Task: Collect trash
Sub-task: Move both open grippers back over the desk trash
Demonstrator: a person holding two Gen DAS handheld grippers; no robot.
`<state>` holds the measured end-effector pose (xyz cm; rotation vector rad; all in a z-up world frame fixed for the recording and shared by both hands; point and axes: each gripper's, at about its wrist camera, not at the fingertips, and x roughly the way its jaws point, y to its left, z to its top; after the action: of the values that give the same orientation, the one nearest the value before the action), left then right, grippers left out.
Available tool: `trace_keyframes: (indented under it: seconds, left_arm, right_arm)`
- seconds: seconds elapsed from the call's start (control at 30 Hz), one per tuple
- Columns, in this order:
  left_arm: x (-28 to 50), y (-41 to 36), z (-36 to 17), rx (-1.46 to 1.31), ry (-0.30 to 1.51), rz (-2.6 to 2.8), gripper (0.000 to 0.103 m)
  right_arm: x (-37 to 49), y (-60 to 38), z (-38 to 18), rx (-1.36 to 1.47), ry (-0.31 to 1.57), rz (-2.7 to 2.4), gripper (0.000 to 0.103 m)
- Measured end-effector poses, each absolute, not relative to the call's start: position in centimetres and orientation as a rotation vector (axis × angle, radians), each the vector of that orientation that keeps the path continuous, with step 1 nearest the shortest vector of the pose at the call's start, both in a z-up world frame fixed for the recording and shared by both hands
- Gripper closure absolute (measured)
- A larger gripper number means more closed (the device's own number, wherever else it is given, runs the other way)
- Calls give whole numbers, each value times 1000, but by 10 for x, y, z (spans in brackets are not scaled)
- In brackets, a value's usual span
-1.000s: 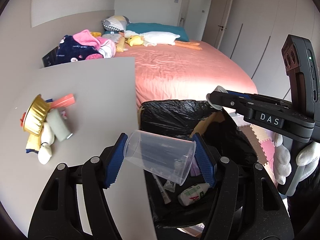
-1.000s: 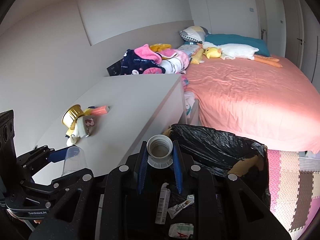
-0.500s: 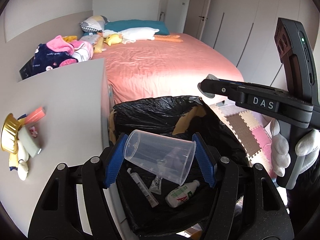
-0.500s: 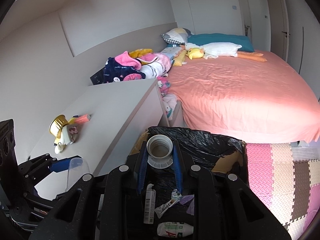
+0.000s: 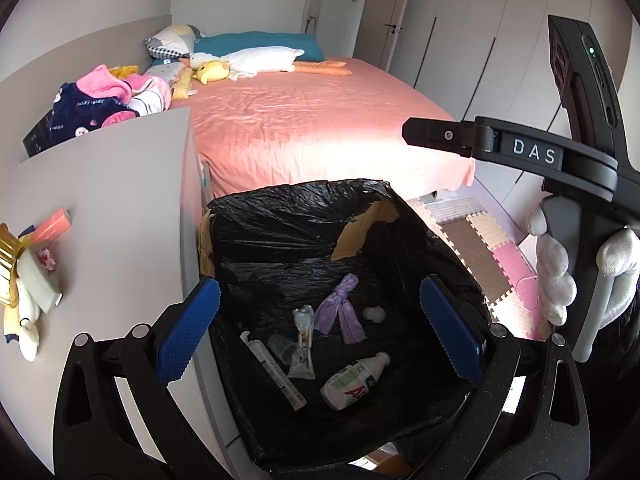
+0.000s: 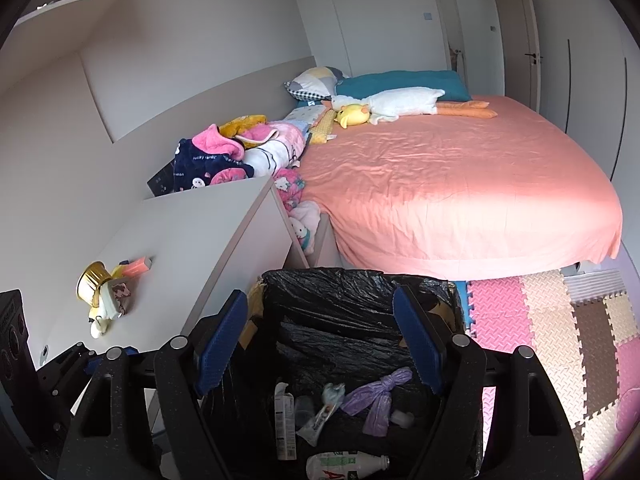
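Jaws on both grippers have just been opening and now stand spread with nothing between the pads: left gripper [image 5: 320,336] and right gripper [image 6: 320,340] both hang over the bin [image 5: 280,208], a cardboard box lined with a black bag. Risks, left to right. Leftover clutter [image 5: 24,280] sits on the white cabinet top [image 5: 120,200]: gold-coloured cap, small tube-like pieces, pink box [image 5: 52,226], all bunched together near the left edge. If that's the next pickup, one closing stroke into the pile could shove neighbours along the top or off the edge; the round cap may roll. I can't tell which of those pieces count as trash. Bin stands just beside the cabinet, so a swing back toward the pile could clip the cabinet edge or snag the liner with an open finger. Liner is already torn at the far rim, cardboard showing [image 5: 360,236]; catching it again would pull the bag down or drag it inward. Inside the bin: long white tube [image 5: 276,368], clear cup [image 5: 284,350], squeezed tube [image 5: 302,344], purple knotted bag [image 5: 340,312], white bottle [image 5: 352,380], small white ring-shaped piece [image 5: 374,313]. All lie on the bottom, nothing hung up on the rim. On the right, the gloved hand [image 5: 556,276] holds the right gripper close to the left one; moving both together risks a knock.
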<state>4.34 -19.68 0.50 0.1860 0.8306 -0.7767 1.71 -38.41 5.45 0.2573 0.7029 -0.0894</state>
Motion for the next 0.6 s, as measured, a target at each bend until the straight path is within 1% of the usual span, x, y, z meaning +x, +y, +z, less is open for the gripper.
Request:
trace_keyframes:
  seconds: [0.6]
  left_arm:
    - [60,-141,0,143,822,-617,6]
  right_arm:
    - [39,-330,41,221,729,48,27]
